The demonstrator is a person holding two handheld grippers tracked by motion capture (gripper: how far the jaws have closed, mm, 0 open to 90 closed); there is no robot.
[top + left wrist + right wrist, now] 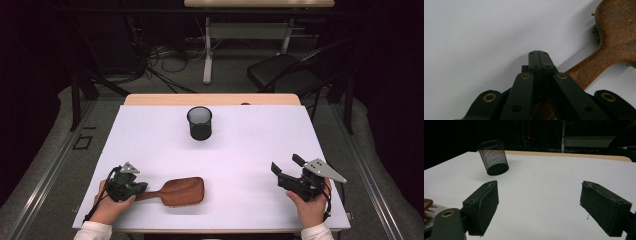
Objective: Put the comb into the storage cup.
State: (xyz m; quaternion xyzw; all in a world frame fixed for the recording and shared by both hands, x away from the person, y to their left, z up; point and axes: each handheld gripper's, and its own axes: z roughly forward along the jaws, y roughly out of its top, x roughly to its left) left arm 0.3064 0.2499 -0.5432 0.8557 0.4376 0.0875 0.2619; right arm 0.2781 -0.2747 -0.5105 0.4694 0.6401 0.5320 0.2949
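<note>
Left gripper at the table's near-left, jaws pressed together, lying over the handle of the wooden hairbrush; whether they pinch the handle or just rest on it is hard to tell. The hairbrush lies flat on the white table, head pointing right. Behind it, near the far edge, stands a black mesh cup; right gripper at near-right, jaws wide apart, holding nothing.

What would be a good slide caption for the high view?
Left gripper shut at a wooden hairbrush's handle; right gripper open.
</note>
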